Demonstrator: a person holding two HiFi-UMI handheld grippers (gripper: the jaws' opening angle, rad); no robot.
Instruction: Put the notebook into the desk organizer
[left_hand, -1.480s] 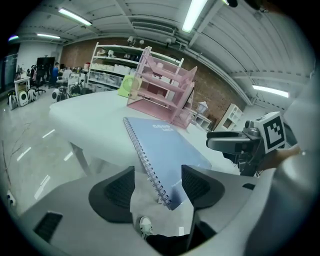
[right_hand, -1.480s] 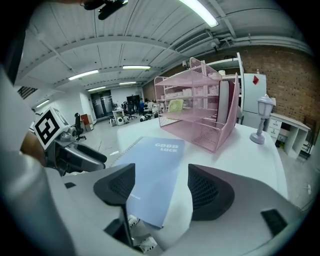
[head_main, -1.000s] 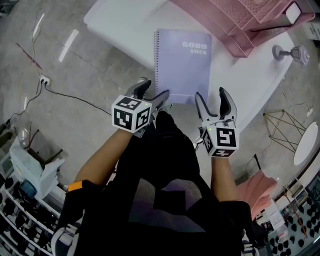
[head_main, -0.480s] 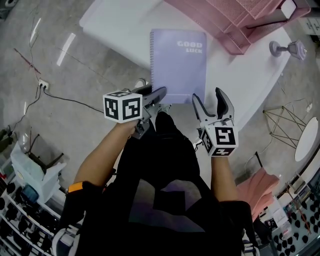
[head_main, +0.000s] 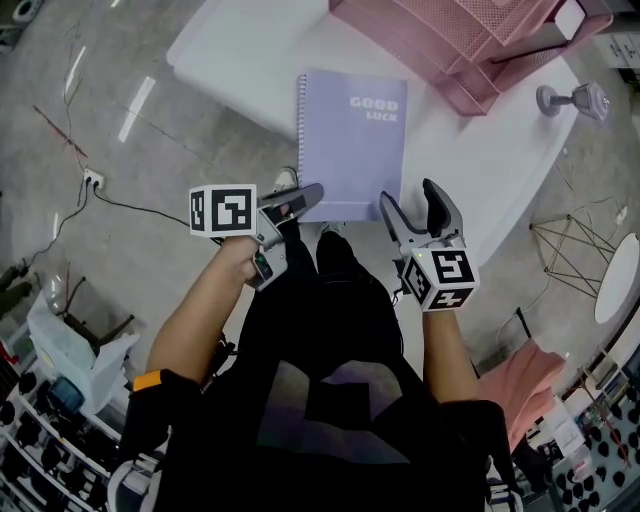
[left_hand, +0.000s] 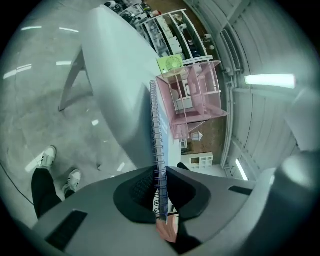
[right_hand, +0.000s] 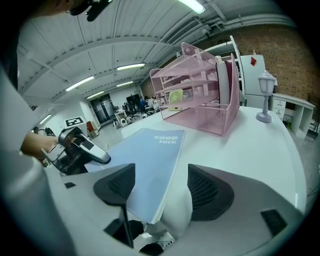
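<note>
A lilac spiral notebook (head_main: 350, 145) marked GOOD LUCK lies on the white table (head_main: 250, 60), its near edge over the table's front. My left gripper (head_main: 305, 197), rolled onto its side, has just been closing and is shut on the notebook's near left corner, with the spiral binding (left_hand: 156, 140) pinched between the pads. My right gripper (head_main: 410, 200) stands open at the near right corner, and the notebook's edge (right_hand: 145, 160) lies between its jaws, not gripped. The pink mesh desk organizer (head_main: 470, 40) stands at the table's far side, beyond the notebook.
A small grey lamp figurine (head_main: 575, 100) stands to the right of the organizer. Behind the organizer (left_hand: 192, 102) is a green fan (left_hand: 170, 65). The person's legs and shoes (left_hand: 47, 157) are below the table's front edge. A power cable (head_main: 130, 190) runs across the floor on the left.
The left gripper has rolled onto its side, closed on the notebook's near left corner and risen slightly. The right gripper has stayed open in place.
</note>
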